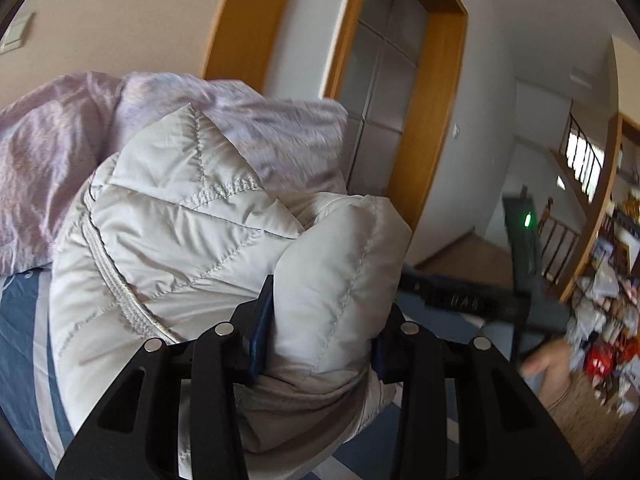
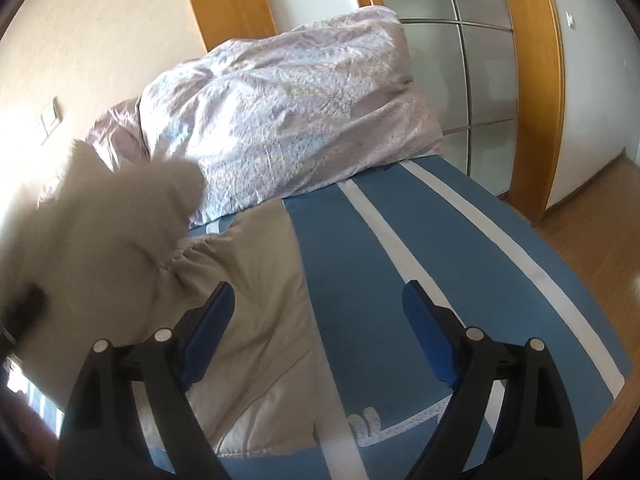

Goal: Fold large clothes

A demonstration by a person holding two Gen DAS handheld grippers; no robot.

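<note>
Quilted pale-grey nylon, a puffer jacket (image 1: 192,216), fills the left wrist view. Left gripper (image 1: 320,344) pinches a puffy fold of it between the blue pads (image 1: 262,332); the fold bulges up toward twelve o'clock past the fingertips. Ribbed trim runs off toward eight o'clock.

Right gripper (image 2: 320,336) empty, jaws spread wide, nothing between them. Below it lies the blue bedsheet with white stripes (image 2: 400,248).

Jacket in the right wrist view: the flat part (image 2: 248,280) lies on the bed from about nine to seven o'clock of the right jaws, its near edge passing under the left finger. A lifted, blurred lump of it (image 2: 100,224) hangs at ten o'clock, apparently the part the left gripper carries. A crumpled lilac duvet (image 2: 288,112) is heaped at twelve o'clock, beyond the jacket.

Key relation, as I judge it: the jacket's spread part lies left of the open right jaws, its long axis running roughly from six toward twelve o'clock. The right gripper is the free one and nearer the flat edge. It would need to shift toward nine o'clock to take or pin that edge while the left carries its fold across.

Person's hand (image 1: 548,364) blurred at four o'clock in the left view.
</note>
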